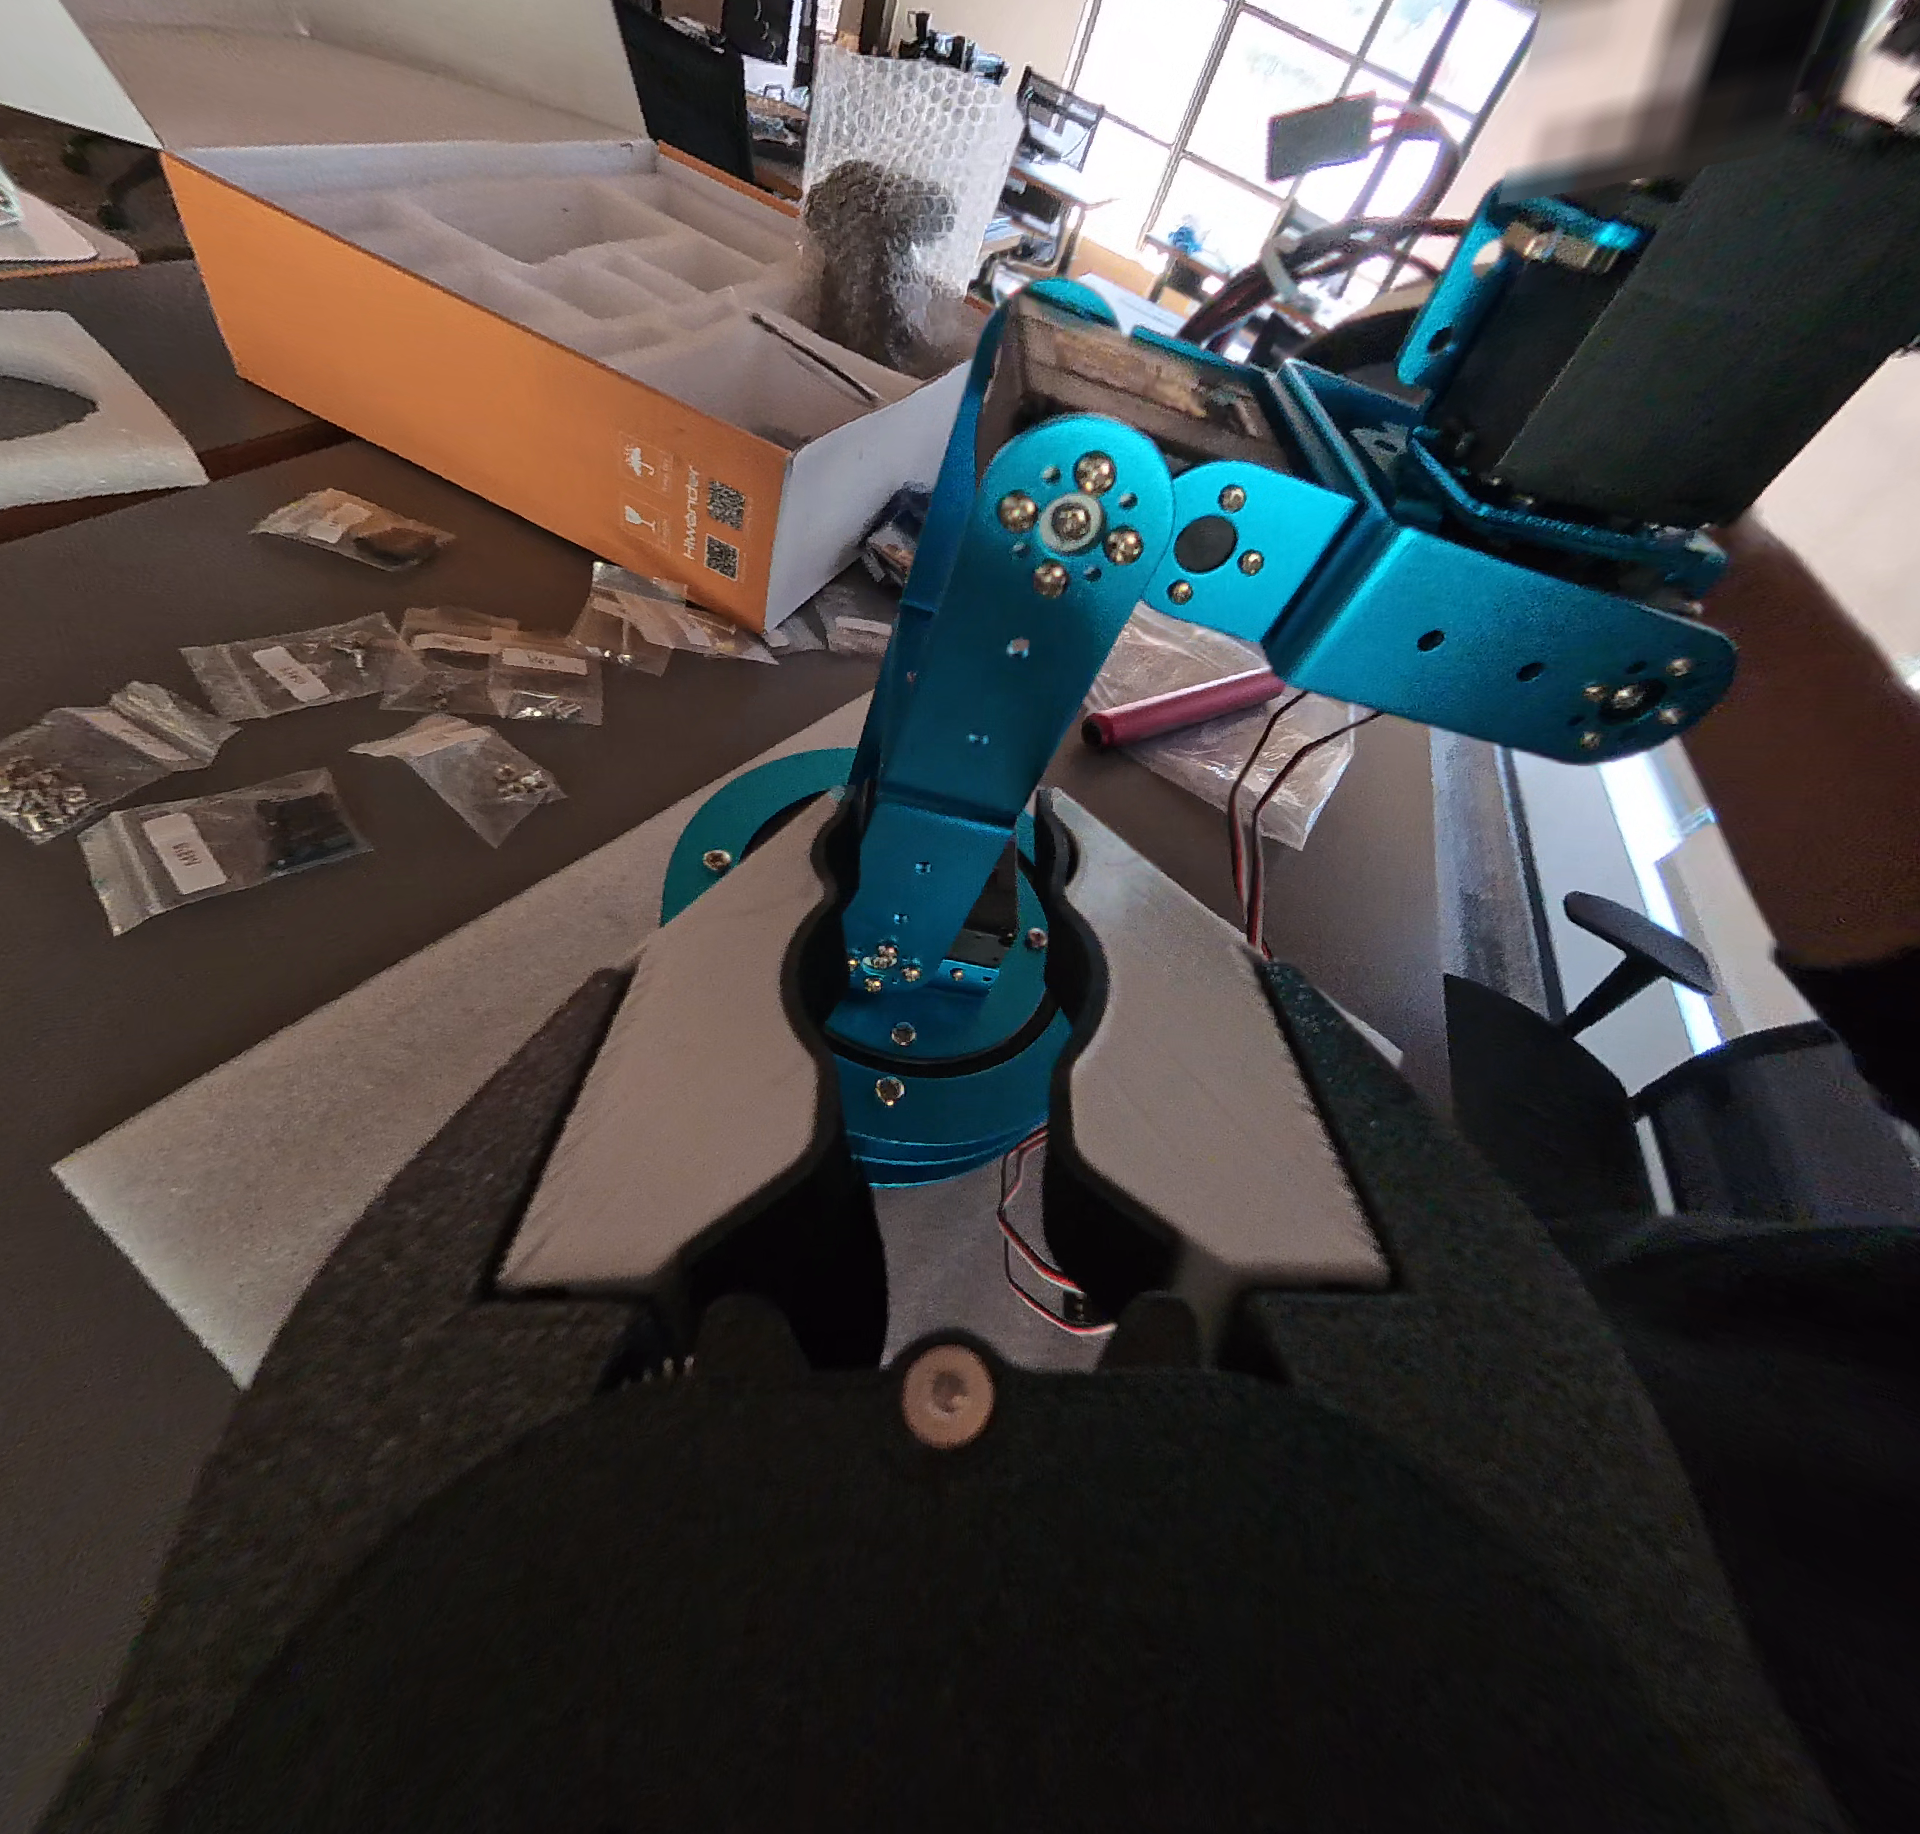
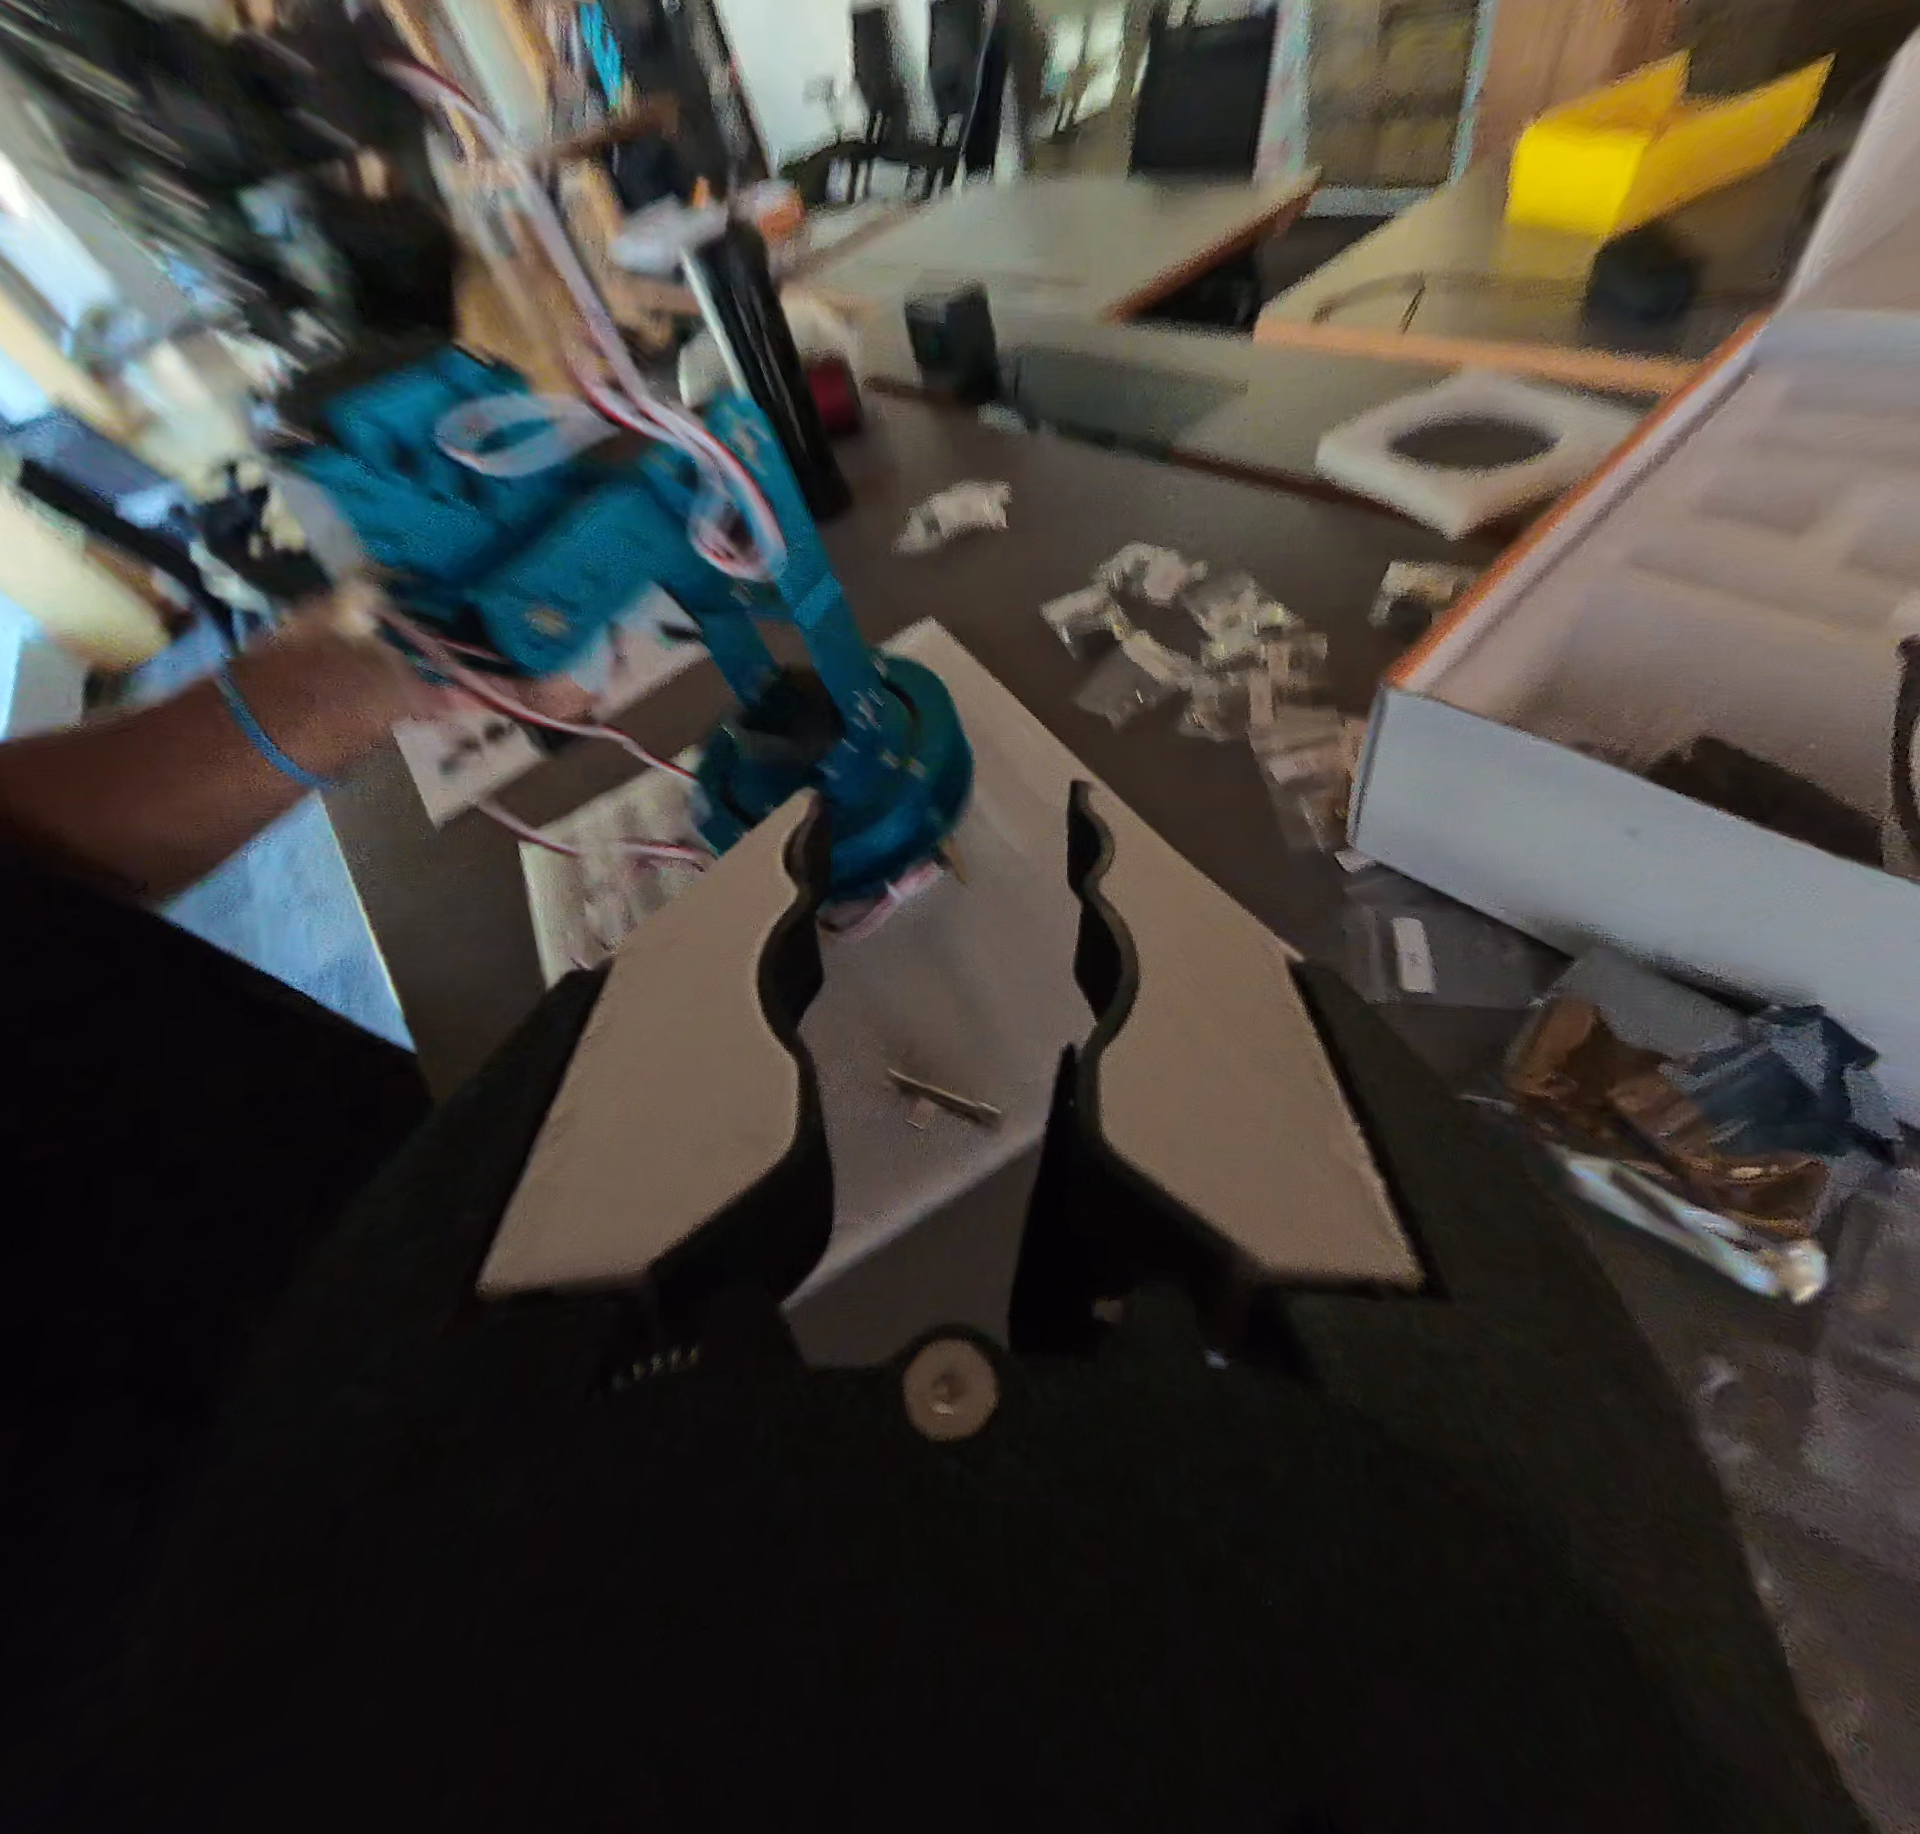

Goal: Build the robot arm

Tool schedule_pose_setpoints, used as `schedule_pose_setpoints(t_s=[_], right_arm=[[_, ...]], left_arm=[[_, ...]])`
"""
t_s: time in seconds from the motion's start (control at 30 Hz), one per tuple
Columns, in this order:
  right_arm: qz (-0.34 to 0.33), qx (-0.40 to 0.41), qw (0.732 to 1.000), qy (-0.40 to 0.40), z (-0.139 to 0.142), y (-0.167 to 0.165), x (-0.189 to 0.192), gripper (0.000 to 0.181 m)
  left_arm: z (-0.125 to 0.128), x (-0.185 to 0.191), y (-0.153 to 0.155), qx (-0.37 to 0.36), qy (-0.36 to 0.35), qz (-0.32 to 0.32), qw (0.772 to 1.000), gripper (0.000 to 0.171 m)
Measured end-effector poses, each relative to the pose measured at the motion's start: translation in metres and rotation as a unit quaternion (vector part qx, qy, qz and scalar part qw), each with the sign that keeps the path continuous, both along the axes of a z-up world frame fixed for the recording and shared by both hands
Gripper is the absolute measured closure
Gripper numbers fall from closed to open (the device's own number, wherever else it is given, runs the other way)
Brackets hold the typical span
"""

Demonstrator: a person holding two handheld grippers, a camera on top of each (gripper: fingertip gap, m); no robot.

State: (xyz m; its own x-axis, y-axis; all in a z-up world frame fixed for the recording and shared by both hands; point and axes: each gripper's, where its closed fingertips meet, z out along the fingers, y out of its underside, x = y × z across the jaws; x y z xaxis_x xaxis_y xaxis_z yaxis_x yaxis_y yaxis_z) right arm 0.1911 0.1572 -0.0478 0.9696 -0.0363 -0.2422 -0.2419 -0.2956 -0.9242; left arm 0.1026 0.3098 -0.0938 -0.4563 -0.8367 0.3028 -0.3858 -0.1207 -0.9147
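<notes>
On the dark surface (image 1: pixel 436 963) we see an orange-and-white box (image 1: pixel 488 371), then a blue robot arm kit (image 1: pixel 997 683); our left gripper (image 1: pixel 940 911) has its jaws clamped around the kit's round base, while our right gripper (image 2: pixel 945 849) hovers just beside it, jaws apart.

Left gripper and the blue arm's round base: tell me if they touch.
Touching, it seems. In the left wrist view the left gripper has its fingers closed in on both sides of the blue base, no gap showing.
</notes>
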Motion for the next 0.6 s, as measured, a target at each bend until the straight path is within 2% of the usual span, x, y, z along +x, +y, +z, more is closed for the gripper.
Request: schedule_pose_setpoints(t_s=[0.1, 0.17, 0.23, 0.33, 0.4, 0.5, 0.6], right_arm=[[-0.046, 0.047, 0.998, -0.014, 0.036, 0.006, -0.06, 0.124], [-0.103, 0.047, 0.993, -0.025, 0.037, 0.024, -0.088, 0.114], [-0.159, 0.073, 0.984, -0.031, 0.038, 0.047, -0.107, 0.118], [-0.234, 0.089, 0.963, -0.098, 0.043, 0.063, -0.116, 0.126], [-0.255, 0.095, 0.957, -0.102, 0.049, 0.068, -0.119, 0.127], [-0.268, 0.106, 0.953, -0.091, 0.053, 0.073, -0.117, 0.128], [-0.267, 0.105, 0.953, -0.094, 0.057, 0.079, -0.117, 0.142]], left_arm=[[0.0, -0.002, 0.002, -0.01, 0.002, -0.008, 1.0, 0.13], [0.0, -0.003, 0.007, 0.0, -0.003, -0.008, 1.0, 0.127], [0.002, -0.003, 0.01, 0.01, -0.014, -0.012, 1.0, 0.126], [0.0, 0.001, 0.008, 0.03, -0.018, -0.032, 0.999, 0.126], [-0.002, 0.003, 0.005, 0.04, -0.02, -0.045, 0.998, 0.127], [-0.001, 0.008, -0.001, 0.043, -0.031, -0.051, 0.997, 0.133], [-0.001, 0.01, -0.007, 0.045, -0.041, -0.049, 0.997, 0.141]])
